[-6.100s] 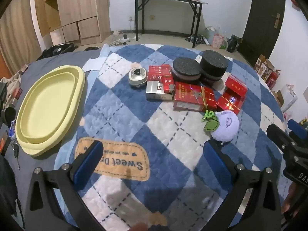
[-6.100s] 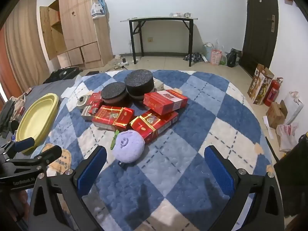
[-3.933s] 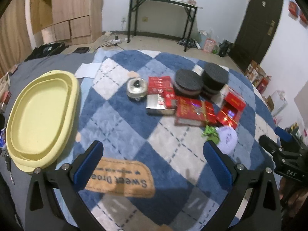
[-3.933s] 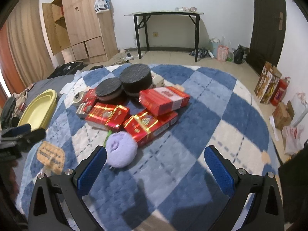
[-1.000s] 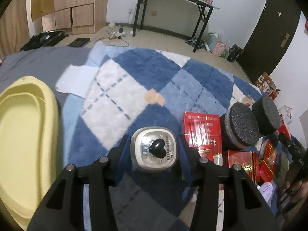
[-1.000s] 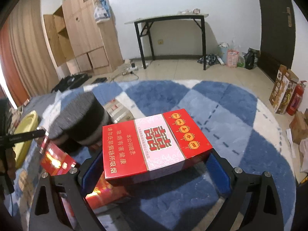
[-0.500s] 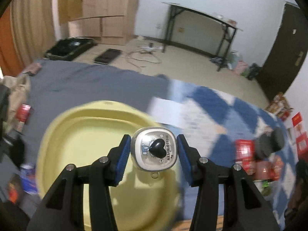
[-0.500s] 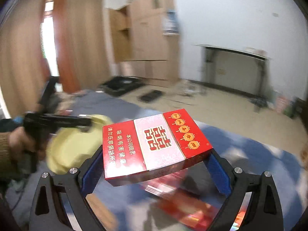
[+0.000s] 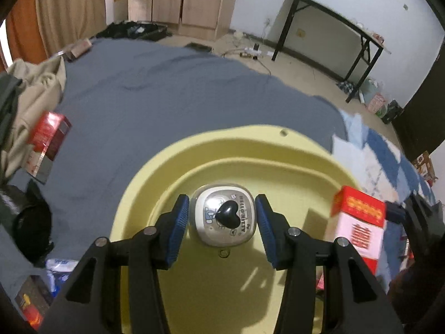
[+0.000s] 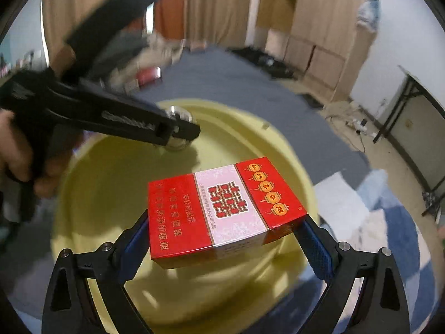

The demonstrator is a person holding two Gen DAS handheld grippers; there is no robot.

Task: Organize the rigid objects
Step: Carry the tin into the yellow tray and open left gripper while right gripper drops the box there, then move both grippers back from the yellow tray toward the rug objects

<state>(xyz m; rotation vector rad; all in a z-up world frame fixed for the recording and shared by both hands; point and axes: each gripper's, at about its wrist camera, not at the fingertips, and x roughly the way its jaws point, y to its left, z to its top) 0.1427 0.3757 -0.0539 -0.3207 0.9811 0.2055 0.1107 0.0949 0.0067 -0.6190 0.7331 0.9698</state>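
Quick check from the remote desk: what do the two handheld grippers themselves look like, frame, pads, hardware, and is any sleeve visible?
Both match: the left gripper and right gripper have matte black angular frames with cut-out arms and silver round screw heads. Their fingers carry ribbed blue pads. In the right wrist view the left gripper's side shows a ribbed metal insert, gripped by a hand; no sleeve is discernible.

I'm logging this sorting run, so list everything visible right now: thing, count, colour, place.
Rounded silver tin with black heart knob: 1, silver, held over the basin.
Red-and-white carton: 1, held over the basin.
Oval plastic basin: 1, pale yellow, on the grey sheet.
Grey sheet: 1, under the basin.
Red box: 1, left on the sheet.
Black folding table: 1, by the wall.
Left gripper: black, blue pads.
Right gripper: same.
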